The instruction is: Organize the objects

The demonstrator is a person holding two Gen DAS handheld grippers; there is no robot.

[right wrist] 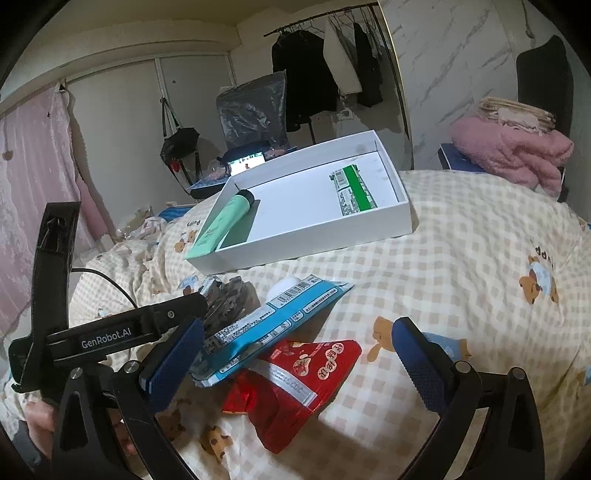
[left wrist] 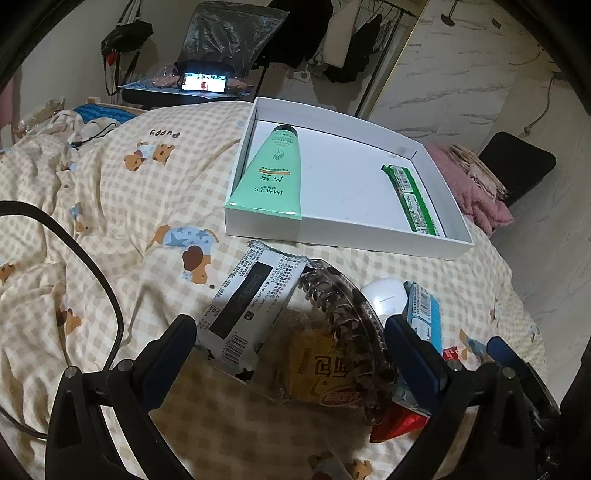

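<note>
Both jaws open | checked bear-print quilt (right wrist: pixel 461 236) | white box (left wrist: pixel 347 229) | clothes rail (right wrist: pixel 325 22) behind

A box (left wrist: pixel 369 236) sits far on the bed (left wrist: pixel 129 184), holding a tube (left wrist: pixel 273 173) at its left wall and a packet (left wrist: pixel 410 199) at its right. Nearer lies a pile of snack packs (left wrist: pixel 251 310), with a hair clip (left wrist: pixel 343 317) on top.
</note>
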